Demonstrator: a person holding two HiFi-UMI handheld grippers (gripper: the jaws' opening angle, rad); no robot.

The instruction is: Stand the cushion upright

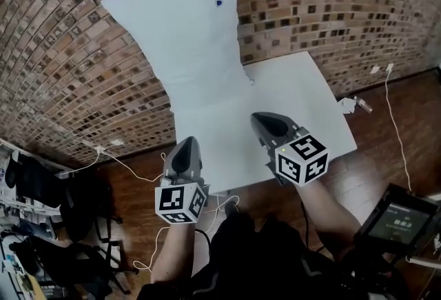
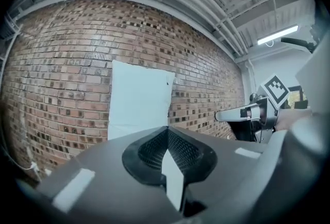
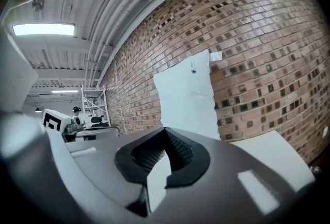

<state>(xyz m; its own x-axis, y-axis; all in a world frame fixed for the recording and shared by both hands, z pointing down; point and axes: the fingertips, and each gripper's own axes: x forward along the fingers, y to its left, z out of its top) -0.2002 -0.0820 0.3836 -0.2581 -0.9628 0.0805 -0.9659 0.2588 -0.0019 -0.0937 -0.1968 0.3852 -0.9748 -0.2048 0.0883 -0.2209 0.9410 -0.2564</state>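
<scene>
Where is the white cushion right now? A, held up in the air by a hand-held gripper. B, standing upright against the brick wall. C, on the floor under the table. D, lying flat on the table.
B: the cushion stands on end at the far side of the white table, against the brick wall, while the left hand-held gripper and the right hand-held gripper are shut, empty and clear of it.
</scene>
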